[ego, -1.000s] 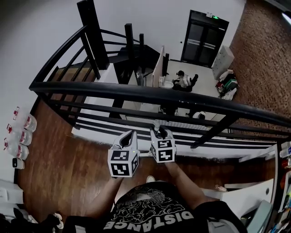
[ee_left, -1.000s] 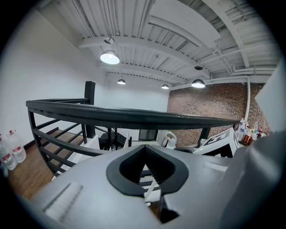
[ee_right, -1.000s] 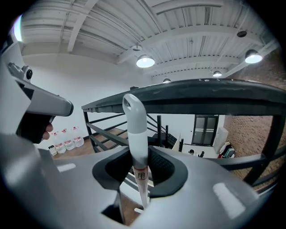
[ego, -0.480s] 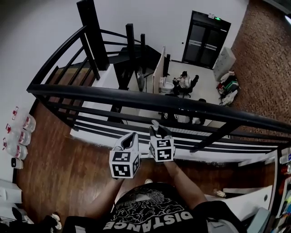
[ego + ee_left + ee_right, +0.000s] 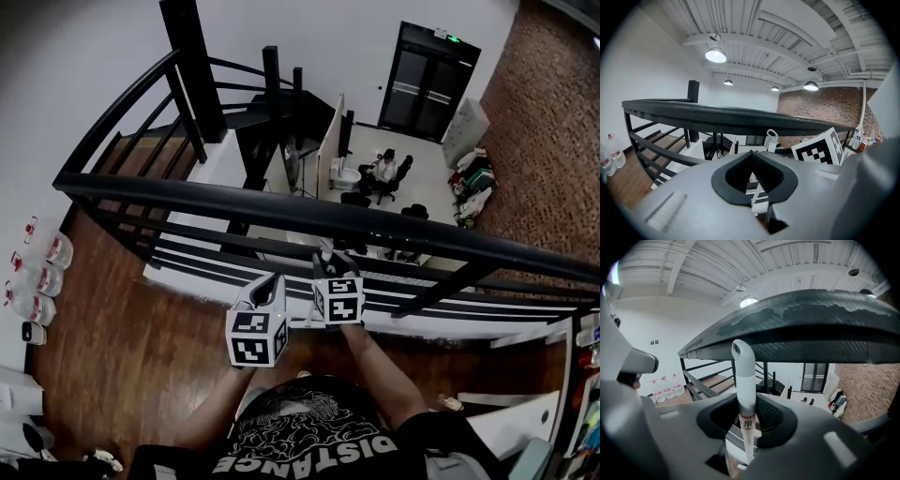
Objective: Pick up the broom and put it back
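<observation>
The broom shows only as a pale handle point(image 5: 744, 390) with a loop at its top, standing upright between the jaws of my right gripper point(image 5: 746, 414), which is shut on it. In the head view the handle top point(image 5: 324, 250) pokes up just above the right gripper point(image 5: 328, 265), close to the black handrail point(image 5: 281, 202). The broom's head is hidden. My left gripper point(image 5: 273, 279) hangs just left of it, shut, its tips point(image 5: 752, 155) meeting with nothing between them. The left gripper view shows the handle top point(image 5: 771, 139) beside the right gripper's marker cube point(image 5: 820, 147).
A black metal railing point(image 5: 717, 117) runs across right in front of both grippers, with a drop to a lower floor beyond it where a person sits at a desk point(image 5: 382, 169). Dark stairs point(image 5: 253, 112) descend at the back. Water bottles point(image 5: 33, 281) stand at the left wall.
Both grippers have drifted slightly toward the railing, the right one a bit up in the picture, with the broom handle still held. The head camera has shifted a little.
</observation>
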The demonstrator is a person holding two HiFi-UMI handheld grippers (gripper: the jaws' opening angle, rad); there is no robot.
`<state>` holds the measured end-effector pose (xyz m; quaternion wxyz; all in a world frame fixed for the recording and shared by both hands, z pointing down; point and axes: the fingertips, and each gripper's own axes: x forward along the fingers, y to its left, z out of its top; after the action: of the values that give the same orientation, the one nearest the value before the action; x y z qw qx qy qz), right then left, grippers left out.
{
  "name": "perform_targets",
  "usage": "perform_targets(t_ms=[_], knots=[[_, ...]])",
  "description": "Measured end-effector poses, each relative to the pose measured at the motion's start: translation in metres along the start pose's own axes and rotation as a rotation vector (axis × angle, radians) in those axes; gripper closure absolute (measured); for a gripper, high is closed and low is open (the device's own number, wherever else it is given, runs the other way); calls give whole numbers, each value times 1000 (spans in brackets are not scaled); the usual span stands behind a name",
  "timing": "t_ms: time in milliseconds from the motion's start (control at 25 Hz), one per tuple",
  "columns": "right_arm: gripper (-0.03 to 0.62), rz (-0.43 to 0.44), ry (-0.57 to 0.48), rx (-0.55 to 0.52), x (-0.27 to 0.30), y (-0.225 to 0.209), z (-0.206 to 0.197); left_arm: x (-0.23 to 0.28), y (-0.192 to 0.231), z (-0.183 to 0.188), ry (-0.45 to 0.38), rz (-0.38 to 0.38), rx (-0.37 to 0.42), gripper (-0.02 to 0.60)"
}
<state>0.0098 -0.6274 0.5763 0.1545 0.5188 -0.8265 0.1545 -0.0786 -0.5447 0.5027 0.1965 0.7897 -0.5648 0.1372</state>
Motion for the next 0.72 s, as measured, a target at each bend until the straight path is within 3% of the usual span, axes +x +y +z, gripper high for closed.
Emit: perform_targets(t_ms=[720], knots=[[470,33,10,-9,10,2,1,9,0,2,1,-8,-3,575]])
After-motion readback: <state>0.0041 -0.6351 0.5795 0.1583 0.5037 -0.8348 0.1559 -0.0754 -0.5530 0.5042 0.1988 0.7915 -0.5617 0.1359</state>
